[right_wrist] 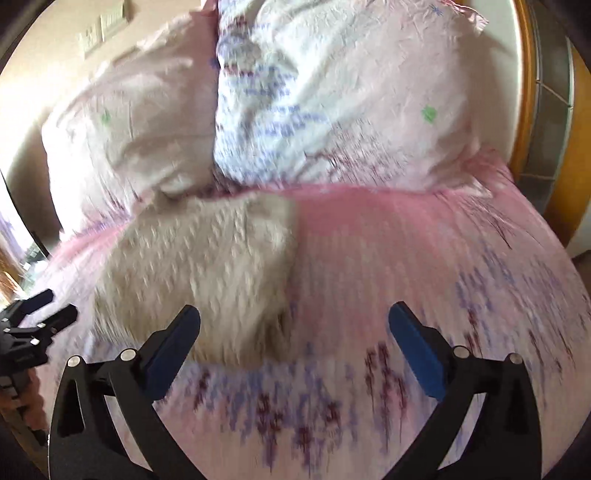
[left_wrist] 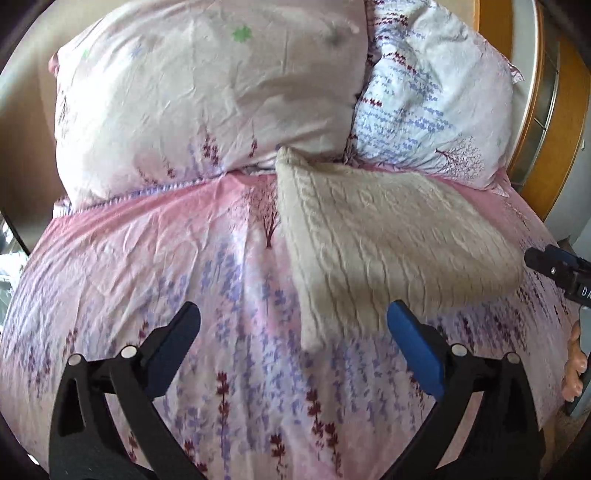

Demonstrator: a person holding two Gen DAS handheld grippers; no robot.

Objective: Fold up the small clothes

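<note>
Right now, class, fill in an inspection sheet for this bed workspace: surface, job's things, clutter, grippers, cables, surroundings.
Surface: pink floral bedspread, wrinkled.
Job's things: cream cable-knit garment, folded flat, below the pillows.
Clutter: pale pink pillow and white patterned pillow, side by side.
Grippers: left gripper open, empty; right gripper open, empty, view blurred.
Cables: nothing seen.
Surroundings: wooden frame at right; wall switches.

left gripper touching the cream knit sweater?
Apart. In the left wrist view the left gripper is open and its fingertips stand clear of the sweater; nothing lies between them.
</note>
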